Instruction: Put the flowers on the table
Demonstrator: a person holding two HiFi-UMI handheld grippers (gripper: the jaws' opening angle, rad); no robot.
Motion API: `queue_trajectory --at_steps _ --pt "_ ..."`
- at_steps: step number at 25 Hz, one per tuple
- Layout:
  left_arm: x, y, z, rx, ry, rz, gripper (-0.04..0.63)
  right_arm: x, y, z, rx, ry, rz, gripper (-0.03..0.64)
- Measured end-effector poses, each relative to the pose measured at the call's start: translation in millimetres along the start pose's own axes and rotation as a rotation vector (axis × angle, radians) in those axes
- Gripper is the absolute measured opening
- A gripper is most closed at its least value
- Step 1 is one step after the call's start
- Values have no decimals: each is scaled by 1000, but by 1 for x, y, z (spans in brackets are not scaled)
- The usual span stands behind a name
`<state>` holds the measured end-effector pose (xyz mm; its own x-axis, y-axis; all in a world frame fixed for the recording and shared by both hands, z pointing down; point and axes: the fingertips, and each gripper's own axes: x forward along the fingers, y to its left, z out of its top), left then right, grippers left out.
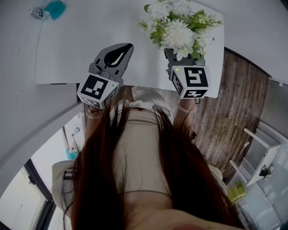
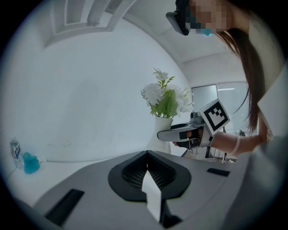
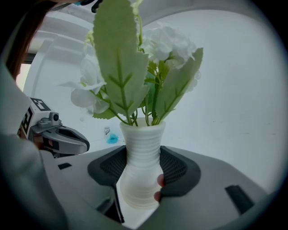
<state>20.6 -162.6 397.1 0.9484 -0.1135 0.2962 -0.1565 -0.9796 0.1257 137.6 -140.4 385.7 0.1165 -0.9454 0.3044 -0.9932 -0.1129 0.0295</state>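
vase (image 3: 141,166) w/ flowers (image 1: 177,27) clamped in right claw (image 3: 143,173) – over table (image 1: 90,49)

White flowers (image 1: 177,31) with green leaves (image 3: 119,67); white, horizontally ribbed vase (image 3: 140,134); white table (image 1: 81,58); grey left gripper (image 2: 147,153) and right gripper (image 3: 143,157), each with black cross-hatched pads (image 3: 177,166) and a cube (image 1: 96,87) of black-and-white square markers; teal object (image 1: 56,8); brown wood-grain floor (image 1: 234,103)
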Motion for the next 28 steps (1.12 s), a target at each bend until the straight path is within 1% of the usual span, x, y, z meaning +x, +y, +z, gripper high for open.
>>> queue_trajectory --at_steps 15,20,24,28 --pt "-16 -12 17 13 23 29 5 -13 12 13 19 -9 45 245" --pt "-12 -10 24 18 -11 32 5 -12 13 11 11 -2 55 245" --pt "-9 -13 24 24 -17 23 5 -10 11 8 11 0 52 245" --pt "-8 -13 23 14 -10 20 5 -9 10 5 13 13 47 245"
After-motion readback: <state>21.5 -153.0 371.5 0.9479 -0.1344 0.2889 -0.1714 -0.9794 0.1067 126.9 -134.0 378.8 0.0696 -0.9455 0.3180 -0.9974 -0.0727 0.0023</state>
